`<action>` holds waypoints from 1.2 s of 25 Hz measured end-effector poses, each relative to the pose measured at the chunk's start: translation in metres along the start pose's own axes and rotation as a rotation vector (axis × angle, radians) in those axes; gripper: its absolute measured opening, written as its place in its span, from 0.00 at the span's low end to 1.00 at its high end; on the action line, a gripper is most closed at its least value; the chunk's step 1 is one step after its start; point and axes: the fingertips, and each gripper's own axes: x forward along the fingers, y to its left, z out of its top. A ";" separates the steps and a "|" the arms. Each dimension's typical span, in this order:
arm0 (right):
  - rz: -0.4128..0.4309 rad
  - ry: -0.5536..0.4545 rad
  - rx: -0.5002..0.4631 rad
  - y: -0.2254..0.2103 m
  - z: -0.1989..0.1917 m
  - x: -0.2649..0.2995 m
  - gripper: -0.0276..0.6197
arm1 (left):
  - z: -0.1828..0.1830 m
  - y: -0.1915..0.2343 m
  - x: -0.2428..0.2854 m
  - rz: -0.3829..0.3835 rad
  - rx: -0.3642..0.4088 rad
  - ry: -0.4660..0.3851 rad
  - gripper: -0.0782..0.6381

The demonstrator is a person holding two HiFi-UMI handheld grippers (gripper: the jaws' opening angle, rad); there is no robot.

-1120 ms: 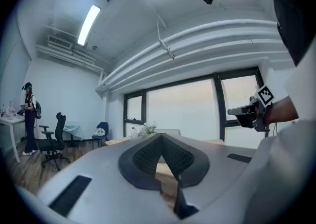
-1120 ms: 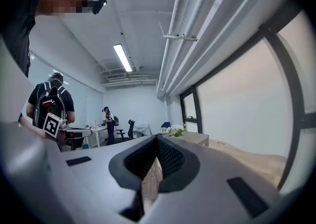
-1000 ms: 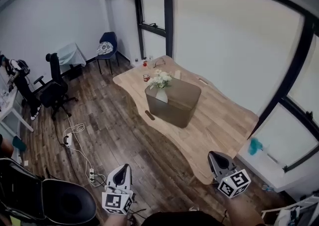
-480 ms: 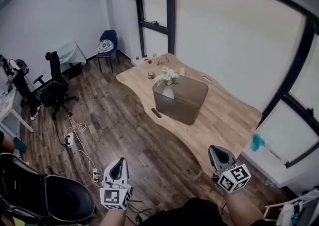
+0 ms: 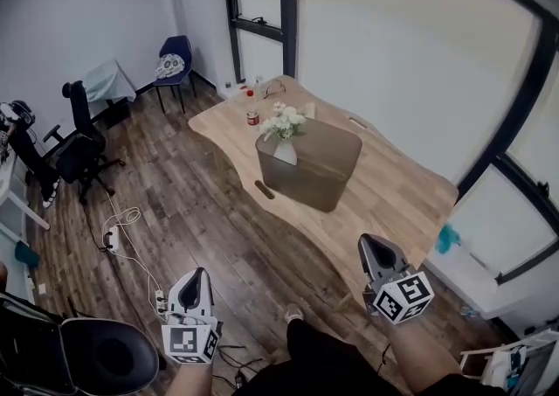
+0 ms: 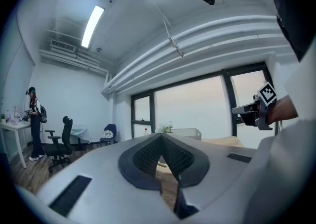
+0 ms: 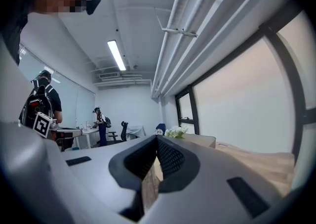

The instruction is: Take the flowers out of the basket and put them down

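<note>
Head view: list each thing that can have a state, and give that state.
flowers: upright at the basket's corner, not yet taken out.
basket: standing on the table, untouched.
left hand-held gripper: shut, empty, away from the basket.
right hand-held gripper: shut, empty, away from the basket.

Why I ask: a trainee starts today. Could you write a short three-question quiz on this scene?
1. True or false: the left gripper and the right gripper are both clear of the basket.
2. The flowers are: A red, B white, C blue.
3. Fill in: the basket stands on a wooden ____.
Key: 1 true; 2 B; 3 table.
</note>
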 end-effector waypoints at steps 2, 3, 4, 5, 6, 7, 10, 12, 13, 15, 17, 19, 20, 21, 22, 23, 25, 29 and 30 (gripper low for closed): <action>0.012 -0.014 0.016 -0.008 -0.002 0.020 0.08 | 0.005 0.010 0.012 0.013 0.009 -0.001 0.12; 0.018 -0.022 0.031 -0.013 -0.003 0.031 0.08 | 0.008 0.016 0.018 0.023 0.014 -0.004 0.12; 0.023 -0.028 0.050 -0.017 -0.003 0.042 0.08 | 0.011 0.023 0.024 0.035 0.018 -0.010 0.12; 0.029 -0.033 0.068 -0.020 -0.003 0.053 0.08 | 0.015 0.030 0.030 0.049 0.022 -0.023 0.12; 0.035 -0.037 0.079 -0.024 -0.001 0.064 0.08 | 0.020 0.037 0.035 0.062 0.027 -0.041 0.12; 0.041 -0.041 0.082 -0.027 0.002 0.075 0.08 | 0.025 0.043 0.042 0.073 0.032 -0.055 0.12; 0.048 -0.051 0.071 -0.043 0.010 0.104 0.08 | 0.028 0.051 0.070 0.078 0.032 -0.048 0.12; 0.050 -0.057 0.070 -0.055 0.015 0.122 0.08 | 0.027 0.052 0.090 0.075 0.032 -0.030 0.12; 0.057 -0.060 0.069 -0.060 0.017 0.131 0.08 | 0.027 0.053 0.099 0.074 0.035 -0.022 0.12; 0.080 -0.061 0.064 -0.067 0.017 0.145 0.08 | 0.027 0.053 0.119 0.070 0.037 -0.007 0.12; 0.097 -0.061 0.074 -0.077 0.019 0.159 0.08 | 0.023 0.051 0.141 0.055 0.026 0.015 0.12; 0.107 -0.077 0.109 -0.088 0.023 0.173 0.08 | 0.014 0.049 0.161 0.042 0.010 0.046 0.12; 0.111 -0.087 0.121 -0.093 0.026 0.180 0.08 | 0.009 0.048 0.169 0.040 0.010 0.058 0.12; 0.113 -0.095 0.123 -0.098 0.028 0.187 0.08 | 0.005 0.046 0.177 0.040 0.013 0.067 0.12; 0.114 -0.100 0.118 -0.102 0.029 0.192 0.08 | 0.003 0.044 0.185 0.039 0.017 0.072 0.12; 0.114 -0.103 0.113 -0.107 0.030 0.198 0.08 | 0.002 0.042 0.193 0.033 0.021 0.074 0.12; 0.115 -0.109 0.108 -0.113 0.031 0.207 0.08 | 0.003 0.038 0.208 0.011 0.029 0.074 0.12; 0.086 -0.101 0.047 -0.126 0.028 0.216 0.08 | 0.009 0.030 0.245 -0.062 0.032 0.042 0.12; 0.069 -0.097 0.031 -0.131 0.027 0.219 0.08 | 0.009 0.028 0.256 -0.083 0.034 0.036 0.12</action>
